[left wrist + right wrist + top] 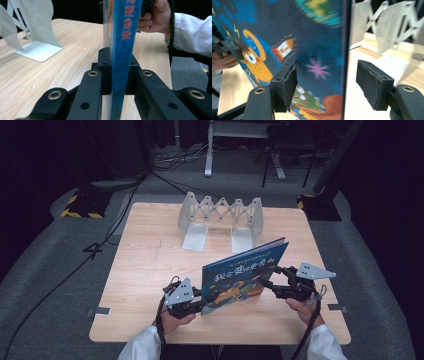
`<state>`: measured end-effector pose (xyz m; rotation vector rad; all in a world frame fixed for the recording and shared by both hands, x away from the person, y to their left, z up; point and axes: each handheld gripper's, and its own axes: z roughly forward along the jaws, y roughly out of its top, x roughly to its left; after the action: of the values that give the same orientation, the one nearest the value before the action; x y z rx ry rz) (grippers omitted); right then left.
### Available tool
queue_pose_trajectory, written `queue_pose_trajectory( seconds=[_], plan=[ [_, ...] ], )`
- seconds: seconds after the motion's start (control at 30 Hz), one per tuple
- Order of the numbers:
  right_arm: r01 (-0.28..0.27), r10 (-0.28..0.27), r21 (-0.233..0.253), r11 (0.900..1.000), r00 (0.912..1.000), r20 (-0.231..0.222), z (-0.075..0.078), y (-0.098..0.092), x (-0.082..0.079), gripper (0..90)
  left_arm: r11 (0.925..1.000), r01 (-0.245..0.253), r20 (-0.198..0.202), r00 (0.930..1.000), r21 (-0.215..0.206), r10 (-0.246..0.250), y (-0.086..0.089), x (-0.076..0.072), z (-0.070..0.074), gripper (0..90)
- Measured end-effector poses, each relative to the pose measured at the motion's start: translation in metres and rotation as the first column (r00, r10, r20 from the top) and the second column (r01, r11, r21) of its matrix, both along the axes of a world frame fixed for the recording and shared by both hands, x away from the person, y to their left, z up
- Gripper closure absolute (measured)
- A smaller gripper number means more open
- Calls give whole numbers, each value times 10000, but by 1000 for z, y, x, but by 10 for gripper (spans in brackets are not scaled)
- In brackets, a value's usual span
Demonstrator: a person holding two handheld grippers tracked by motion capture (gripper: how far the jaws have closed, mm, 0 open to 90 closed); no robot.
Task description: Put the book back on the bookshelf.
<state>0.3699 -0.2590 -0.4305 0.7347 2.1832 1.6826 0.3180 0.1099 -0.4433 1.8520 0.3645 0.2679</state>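
A blue picture book (245,275) stands upright and tilted above the front of the wooden table (145,270). My left gripper (200,306) is shut on its lower left corner. In the left gripper view the two jaws press both sides of the book's blue spine (125,37), and the left gripper (117,75) holds it edge-on. My right gripper (267,285) sits at the book's right edge. It is open (327,80), with the book's cover (312,37) and edge standing between the two pads and a gap to the right pad (372,82).
A folding grey metal book rack (220,217) stands at the table's back, also seen as the rack (32,30) and the rack (392,27). Cables (115,220) run over the grey floor at left. Striped stand bases (82,205) sit beyond the table's corners.
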Motion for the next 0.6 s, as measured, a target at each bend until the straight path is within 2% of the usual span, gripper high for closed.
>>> queue_pose_trajectory(
  seconds=[0.07,0.13,0.17,0.2,0.23,0.37,0.43,0.5,0.53,0.6],
  plan=[
    [-127,127,-160,9998,9999,34,0,6,2,371,10000,10,55,10000,16,-11,-1,1,0,818],
    [-186,187,-224,9996,9998,36,-1,10,1,350,10000,16,23,10000,-23,-16,-1,2,0,818],
    [52,-42,-468,9989,9998,209,-2,13,0,363,9998,36,-24,10000,-201,-36,0,5,-1,818],
    [52,-42,-468,9989,9998,209,-2,13,0,363,9998,36,-24,10000,-201,-36,0,5,-1,819],
    [42,-36,-396,9992,9999,161,-2,11,0,381,9991,42,-62,10000,-430,-45,0,7,-3,817],
    [48,-38,-391,9992,9997,256,-3,10,-2,391,9990,92,188,9998,-436,-84,-6,9,-2,802],
    [27,-17,-354,9994,9996,276,-4,9,-2,396,9982,129,333,9994,-579,-110,-10,10,0,795],
    [-3,9,-320,9995,9998,199,-4,8,-2,397,9958,230,283,9994,-885,-205,-13,11,2,789],
    [0,6,-324,9995,9998,179,-5,8,-3,402,9959,257,398,9990,-873,-223,-13,12,3,789],
    [93,-86,-348,9994,9998,204,-6,7,-3,417,9946,220,353,9992,-1015,-185,-13,14,4,789]
  ],
)
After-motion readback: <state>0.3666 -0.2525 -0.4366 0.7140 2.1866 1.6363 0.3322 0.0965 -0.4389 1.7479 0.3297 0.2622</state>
